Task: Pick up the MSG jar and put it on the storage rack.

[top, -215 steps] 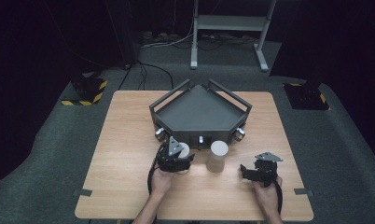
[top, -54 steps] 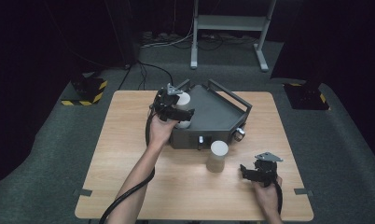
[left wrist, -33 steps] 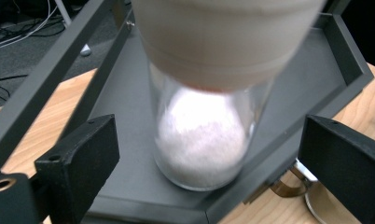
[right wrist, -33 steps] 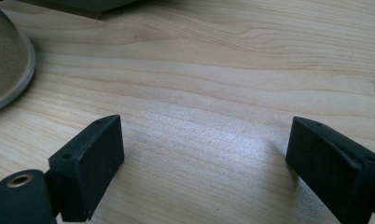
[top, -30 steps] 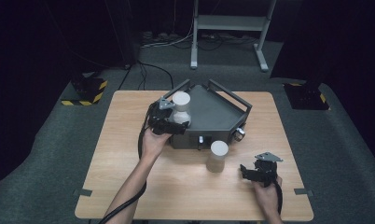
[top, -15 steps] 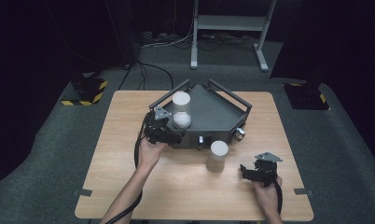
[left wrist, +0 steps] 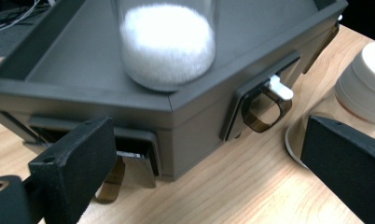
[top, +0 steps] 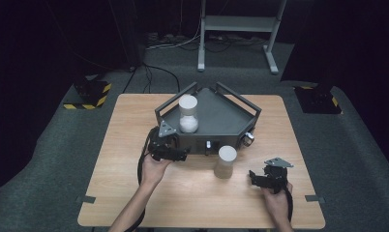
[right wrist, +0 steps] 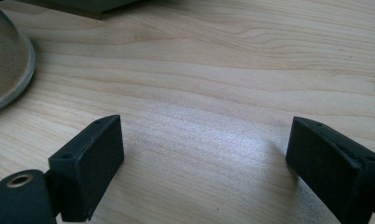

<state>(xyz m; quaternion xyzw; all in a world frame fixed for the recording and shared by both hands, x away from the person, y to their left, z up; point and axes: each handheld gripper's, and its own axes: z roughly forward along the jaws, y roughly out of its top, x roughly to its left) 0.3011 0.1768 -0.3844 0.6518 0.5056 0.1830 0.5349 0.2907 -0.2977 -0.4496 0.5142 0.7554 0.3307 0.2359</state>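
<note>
Jar released on the tray; left gripper withdrawn, jaws spread.

High view: a clear jar (top: pixel 188 113) part-filled with white powder is seen standing upright inside the dark angular tray (top: pixel 231 116), where none stood seven seconds earlier; the left gripper (top: pixel 175 153), which carried it there, is now drawn back to the tray's near wall. A second white-capped container (top: pixel 225 162) remains on the wooden table (top: pixel 134 145), beside the unmoved right gripper (top: pixel 255 178).
Left gripper view: the empty jaws are seen wide apart, facing the tray's front latch (left wrist: pixel 265 105); the placement is judged complete.
Right gripper view: the jaws are held apart over bare wood, nothing between them.
</note>
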